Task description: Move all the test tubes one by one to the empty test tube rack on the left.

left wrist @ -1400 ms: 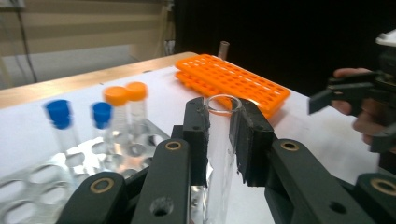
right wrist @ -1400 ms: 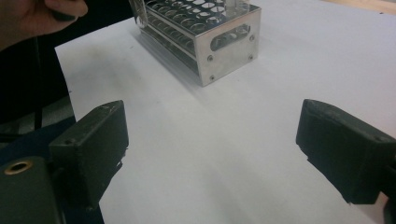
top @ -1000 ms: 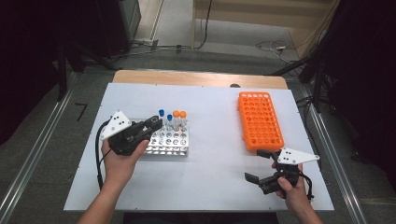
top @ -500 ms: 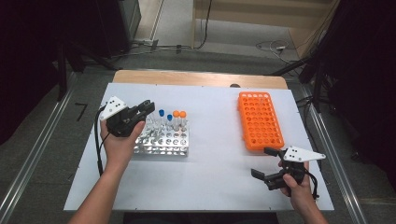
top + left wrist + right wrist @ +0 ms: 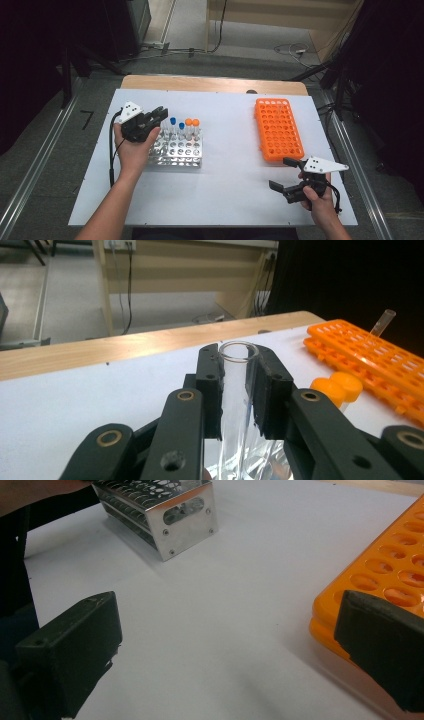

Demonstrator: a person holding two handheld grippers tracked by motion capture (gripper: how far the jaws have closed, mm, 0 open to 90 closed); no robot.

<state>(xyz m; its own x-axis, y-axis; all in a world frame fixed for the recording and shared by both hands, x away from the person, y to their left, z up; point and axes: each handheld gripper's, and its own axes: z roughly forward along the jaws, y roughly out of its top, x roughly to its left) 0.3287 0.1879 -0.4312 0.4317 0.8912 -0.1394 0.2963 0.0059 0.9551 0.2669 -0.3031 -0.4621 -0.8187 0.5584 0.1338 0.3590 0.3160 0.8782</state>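
Glass tube (image 5: 239,390) sits upright between the left gripper's (image 5: 239,385) jaws, clamped on both sides just under its open rim. Clear, no cap. Its lower end runs down into the shiny metal below; whether it is seated in a hole there, I cannot tell.

From above, the left gripper (image 5: 159,114) is at the back left corner of the metal rack (image 5: 176,150), jaws pointing toward the capped tubes. The left hand (image 5: 134,150) lies over the rack's left end.

Just right of those jaws: two blue-capped tubes (image 5: 177,123), then two orange-capped tubes (image 5: 192,123), all standing in the rack's back row. Orange caps (image 5: 338,386) sit close beside the gripper in the left gripper view.

Right gripper (image 5: 286,174): jaws wide apart, nothing between them. It is low over bare white table (image 5: 230,165), near the front right corner, held by the right hand (image 5: 320,200). One jaw is near the front end of the orange rack (image 5: 278,129), the other well out over the table.

Orange rack lies lengthwise on the right side, well apart from the metal rack. One bare clear tube (image 5: 381,323) stands tilted in it.

Right gripper view: metal rack's end plate (image 5: 186,520) ahead at upper left, orange rack edge (image 5: 370,575) at right.
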